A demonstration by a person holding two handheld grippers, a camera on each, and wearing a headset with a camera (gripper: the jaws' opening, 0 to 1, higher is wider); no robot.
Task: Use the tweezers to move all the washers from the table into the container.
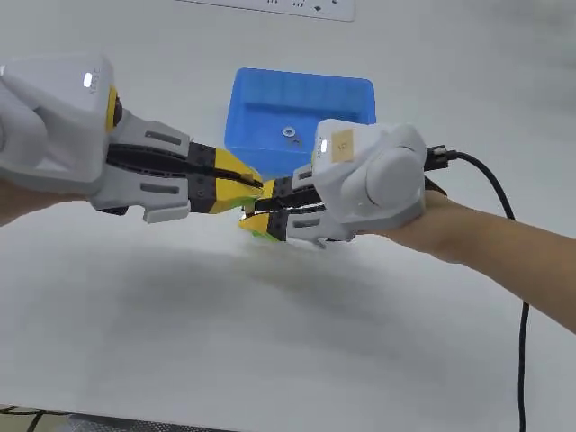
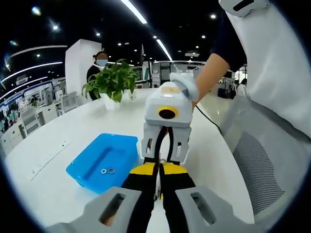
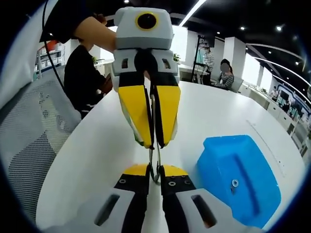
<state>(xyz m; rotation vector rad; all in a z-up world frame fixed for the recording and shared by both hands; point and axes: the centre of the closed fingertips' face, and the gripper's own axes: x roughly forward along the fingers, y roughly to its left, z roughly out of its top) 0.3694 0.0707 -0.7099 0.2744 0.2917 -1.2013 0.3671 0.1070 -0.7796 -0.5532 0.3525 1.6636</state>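
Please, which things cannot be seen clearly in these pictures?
Tweezers: far end hidden between the left gripper jaws, right gripper view.
Table under the right gripper: covered in head view; anything lying there is unseen.
Washers in container: too small to count surely.

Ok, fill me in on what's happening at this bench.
A person holds two grippers tip to tip just above the white table. The left hand-held gripper and the right hand-held gripper both look shut on the tweezers, as if passing or re-gripping them. Two washers already lie in the blue container just beyond.
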